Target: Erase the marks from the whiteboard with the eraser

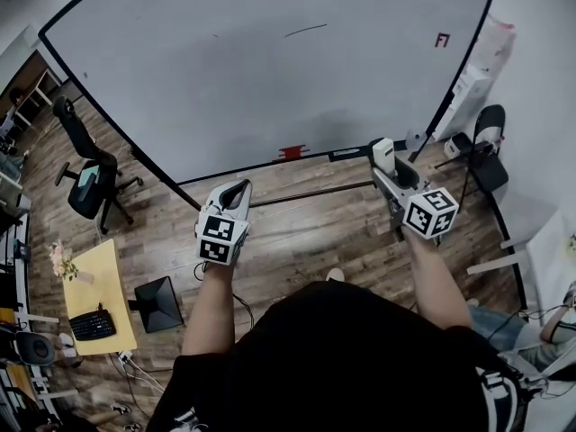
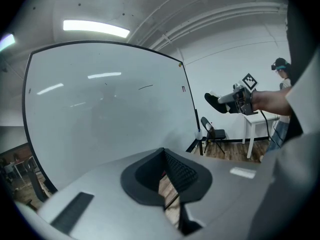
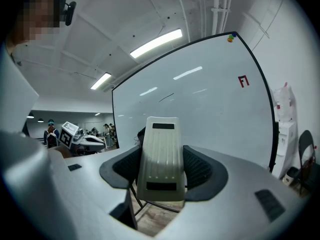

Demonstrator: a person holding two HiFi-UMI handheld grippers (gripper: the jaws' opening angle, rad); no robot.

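The big whiteboard (image 1: 225,88) stands in front of me on a wood floor. It bears a short black stroke (image 1: 306,31) near the top middle and a small red mark (image 1: 442,40) at the upper right. My right gripper (image 1: 385,157) is shut on a white eraser (image 3: 160,159), held off the board near its lower right edge. The left gripper (image 1: 236,192) is shut with nothing in it, below the board's bottom rail. The black stroke (image 3: 166,97) and the red mark (image 3: 243,81) also show in the right gripper view.
A black office chair (image 1: 85,183) stands at the left, with a yellow desk (image 1: 112,268) carrying a keyboard below it. At the right are a dark chair (image 1: 486,147) and white boxes (image 1: 477,79). A red item (image 1: 290,152) sits on the board's bottom rail.
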